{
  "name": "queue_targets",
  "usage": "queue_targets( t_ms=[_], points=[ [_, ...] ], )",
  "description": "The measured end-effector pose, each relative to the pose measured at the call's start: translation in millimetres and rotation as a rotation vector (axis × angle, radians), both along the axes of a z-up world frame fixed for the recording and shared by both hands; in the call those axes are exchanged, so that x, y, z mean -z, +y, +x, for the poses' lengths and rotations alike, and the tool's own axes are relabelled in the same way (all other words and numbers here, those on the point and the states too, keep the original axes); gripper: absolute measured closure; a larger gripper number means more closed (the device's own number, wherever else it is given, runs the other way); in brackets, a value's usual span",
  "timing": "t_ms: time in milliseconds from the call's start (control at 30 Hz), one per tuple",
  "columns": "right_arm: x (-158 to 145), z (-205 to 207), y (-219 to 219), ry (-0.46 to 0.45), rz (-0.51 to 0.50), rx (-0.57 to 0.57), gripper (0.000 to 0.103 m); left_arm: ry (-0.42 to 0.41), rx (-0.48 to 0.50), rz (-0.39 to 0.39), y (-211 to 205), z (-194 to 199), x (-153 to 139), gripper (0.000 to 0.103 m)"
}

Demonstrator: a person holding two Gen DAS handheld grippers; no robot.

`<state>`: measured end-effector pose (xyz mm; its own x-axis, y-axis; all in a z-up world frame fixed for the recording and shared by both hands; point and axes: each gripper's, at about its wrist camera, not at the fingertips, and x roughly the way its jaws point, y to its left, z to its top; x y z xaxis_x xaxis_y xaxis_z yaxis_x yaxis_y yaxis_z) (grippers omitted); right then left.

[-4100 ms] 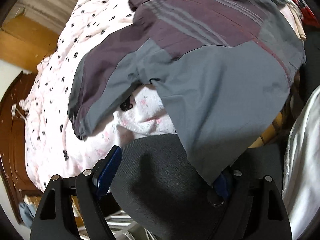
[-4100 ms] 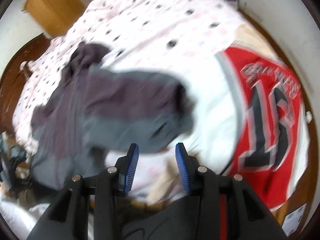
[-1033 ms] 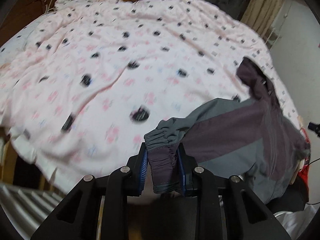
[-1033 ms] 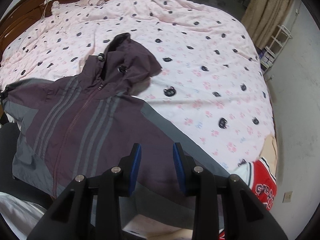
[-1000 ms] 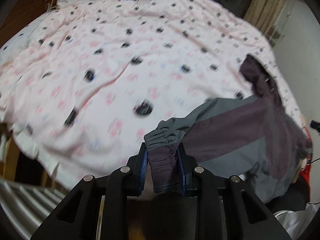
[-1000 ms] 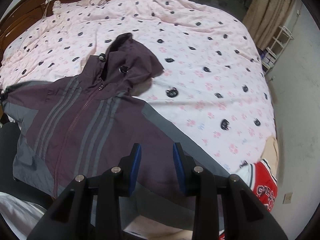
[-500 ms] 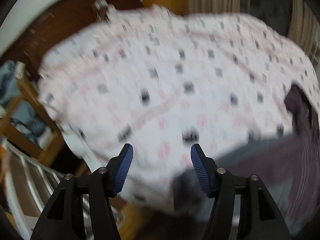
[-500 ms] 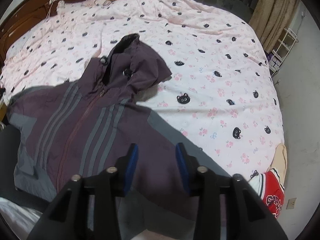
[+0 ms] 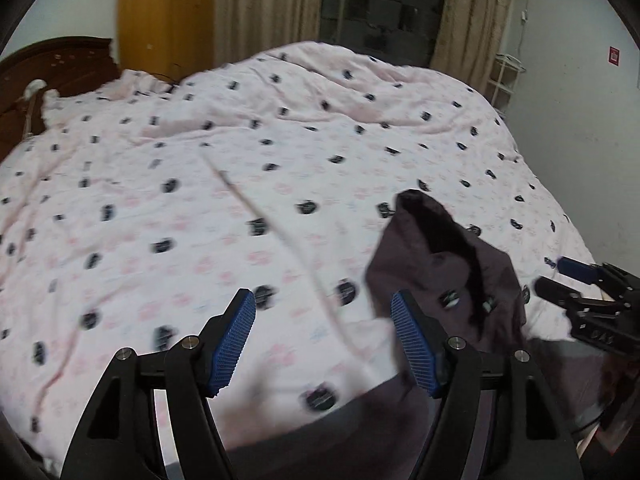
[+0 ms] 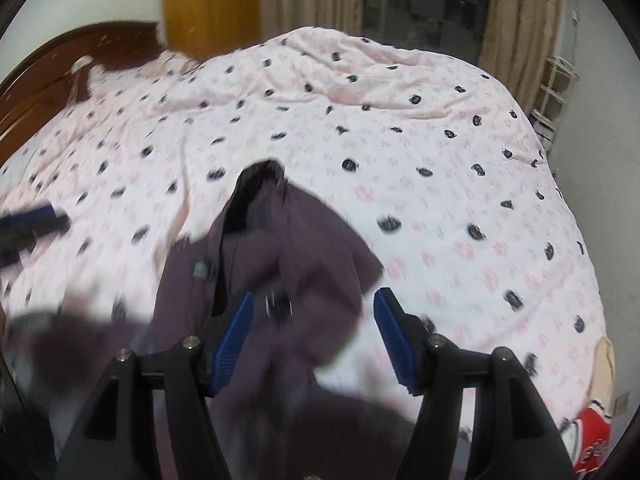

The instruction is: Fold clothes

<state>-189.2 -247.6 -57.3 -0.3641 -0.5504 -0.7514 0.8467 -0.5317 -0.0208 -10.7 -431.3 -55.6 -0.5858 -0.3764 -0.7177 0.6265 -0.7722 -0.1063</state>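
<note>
Two open tools [image 9: 324, 334] [image 10: 314, 332], purple jacket [image 10: 288, 248], no legible writing

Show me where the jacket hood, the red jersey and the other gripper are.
jacket hood [image 10: 288, 236]: right wrist view, on the purple fabric below its tip.
red jersey [image 10: 592, 444]: right wrist view, on its red corner at the bed edge.
right gripper [image 9: 580, 280]: left wrist view, between its fingertips.

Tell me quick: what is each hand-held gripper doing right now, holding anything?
Left hand-held gripper: open, holding nothing.
Right hand-held gripper: open, holding nothing, above the dark purple hooded jacket.
</note>
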Motion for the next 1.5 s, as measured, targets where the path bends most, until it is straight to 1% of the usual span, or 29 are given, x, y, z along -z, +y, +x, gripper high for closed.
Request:
queue_targets(
  t_ms=[100,200,300,400,433,467,500,533,600,700,800,833,967,1033,1067,1133,1167,1233,1267,1333,1400,1467,1500],
  points=[
    [11.3,-13.8,-38.6,-0.033,0.005,0.057,0.037,-0.017,-0.007,0.047,-7.4,-33.0,12.2,0.037],
    [28.5,-27.5,-73.6,-0.08,0.027,0.089,0.037,-0.004,-0.029,0.098,-13.1,-43.2,26.2,0.037],
    [47.3,-33.8,-96.2,-0.046,0.089,0.104,0.037,0.0,-0.042,0.15,-14.2,-44.8,43.8,0.037],
    [67.3,-40.4,-107.0,-0.019,0.157,0.124,0.038,-0.019,-0.042,0.187,-10.9,-45.2,62.8,0.037],
    [72.7,-44.6,-106.9,-0.007,0.178,0.148,0.039,-0.027,-0.041,0.194,-10.0,-45.1,68.4,0.037],
    [75.5,-50.7,-103.1,-0.016,0.182,0.171,0.044,-0.034,-0.04,0.202,-9.5,-45.2,73.4,0.037],
    [78.3,-56.8,-99.2,-0.024,0.186,0.193,0.058,-0.041,-0.038,0.21,-9.1,-45.4,78.3,0.037],
    [81.1,-62.9,-95.4,-0.033,0.189,0.216,0.065,-0.044,-0.039,0.218,-9.2,-45.4,81.6,0.037],
    [85.9,-74.6,-87.6,-0.051,0.194,0.256,0.085,-0.026,-0.037,0.228,-8.3,-45.0,80.6,0.037],
    [73.1,-80.4,-71.3,-0.052,0.132,0.233,0.095,0.028,-0.022,0.229,-5.6,-45.3,69.0,0.037],
    [52.1,-72.9,-54.7,-0.016,0.05,0.177,0.097,0.092,0.022,0.207,0.9,-51.7,46.0,0.037],
    [44.5,-69.2,-49.2,-0.001,0.022,0.155,0.098,0.1,0.042,0.196,3.8,-56.7,38.9,0.037],
    [14.8,-54.1,-27.8,0.058,-0.088,0.069,0.1,0.092,0.097,0.158,13.7,-83.5,20.4,0.037],
    [4.7,-45.7,-21.2,0.083,-0.121,0.031,0.1,0.055,0.097,0.124,17.7,-95.8,17.8,0.037],
    [0.6,-41.8,-16.9,0.089,-0.137,0.015,0.1,0.021,0.094,0.106,19.8,-102.3,19.7,0.037],
    [-6.9,-34.7,-8.1,0.091,-0.165,-0.004,0.1,-0.021,0.085,0.098,20.0,-109.1,27.3,0.037],
    [-10.3,-31.3,-3.6,0.09,-0.179,-0.01,0.1,-0.049,0.07,0.099,19.0,-109.1,34.0,0.037],
    [-17.0,-25.1,5.8,0.086,-0.206,-0.02,0.1,-0.07,0.036,0.081,17.1,-106.0,44.6,0.037],
    [-19.6,-24.1,11.7,0.083,-0.221,-0.023,0.1,-0.088,-0.003,0.057,13.8,-102.8,51.3,0.037],
    [-22.3,-23.2,23.0,0.08,-0.243,-0.023,0.1,-0.114,-0.069,0.032,4.7,-96.9,62.2,0.037],
    [-19.1,-24.7,32.6,0.078,-0.241,-0.012,0.1,-0.1,-0.134,0.05,-8.9,-86.8,68.0,0.037],
    [-10.7,-27.8,36.9,0.072,-0.218,-0.001,0.1,-0.036,-0.176,0.109,-27.5,-72.4,66.9,0.035],
    [-4.6,-30.0,36.8,0.07,-0.198,0.005,0.1,-0.031,-0.183,0.093,-30.6,-70.5,62.6,0.031]
  ],
)
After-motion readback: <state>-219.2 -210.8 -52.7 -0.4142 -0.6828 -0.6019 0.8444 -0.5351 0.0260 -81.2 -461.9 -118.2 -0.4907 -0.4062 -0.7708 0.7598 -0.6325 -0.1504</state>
